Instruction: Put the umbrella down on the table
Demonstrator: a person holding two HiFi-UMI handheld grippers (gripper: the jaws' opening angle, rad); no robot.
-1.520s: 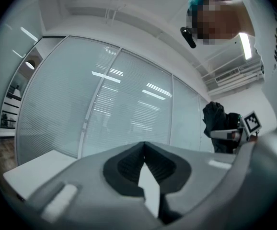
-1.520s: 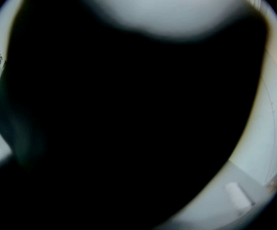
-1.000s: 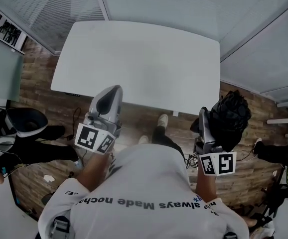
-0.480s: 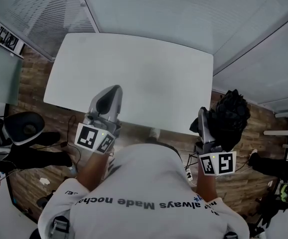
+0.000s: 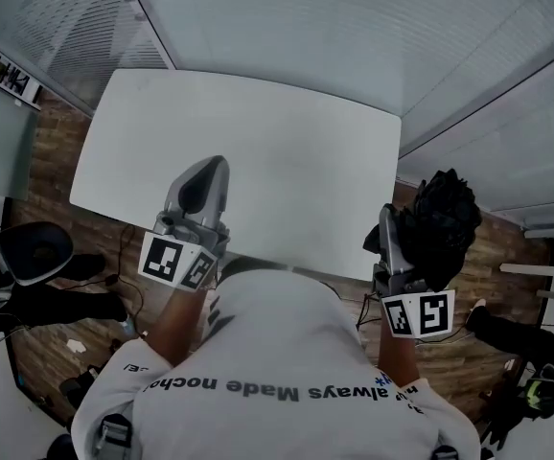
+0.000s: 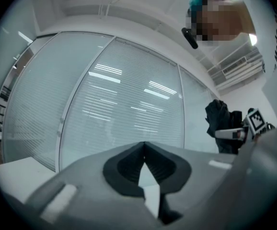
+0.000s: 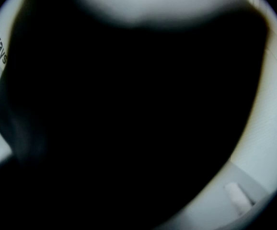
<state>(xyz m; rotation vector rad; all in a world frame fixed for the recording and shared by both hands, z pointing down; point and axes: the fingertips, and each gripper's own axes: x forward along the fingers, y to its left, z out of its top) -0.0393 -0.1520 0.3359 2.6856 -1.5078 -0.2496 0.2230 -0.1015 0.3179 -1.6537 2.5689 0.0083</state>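
Note:
A black folded umbrella [image 5: 442, 220] is bunched up in my right gripper [image 5: 393, 236], which is shut on it, off the right end of the white table [image 5: 258, 151] and above the wooden floor. In the right gripper view the umbrella's dark fabric [image 7: 129, 119] fills nearly everything and hides the jaws. My left gripper [image 5: 201, 174] hangs over the table's near edge, shut and empty. From the left gripper view, its pads meet at the tips [image 6: 144, 145], and the umbrella [image 6: 221, 124] shows at the far right.
Glass partitions with blinds [image 5: 287, 27] close off the table's far side and right end. A black chair [image 5: 34, 253] stands on the wood floor at the left. Cables and dark gear [image 5: 536, 391] lie on the floor at the right.
The table has come nearer in the head view. Both grippers have moved forward with the person; the left one now reaches over the near edge. The umbrella stays gripped on the right.

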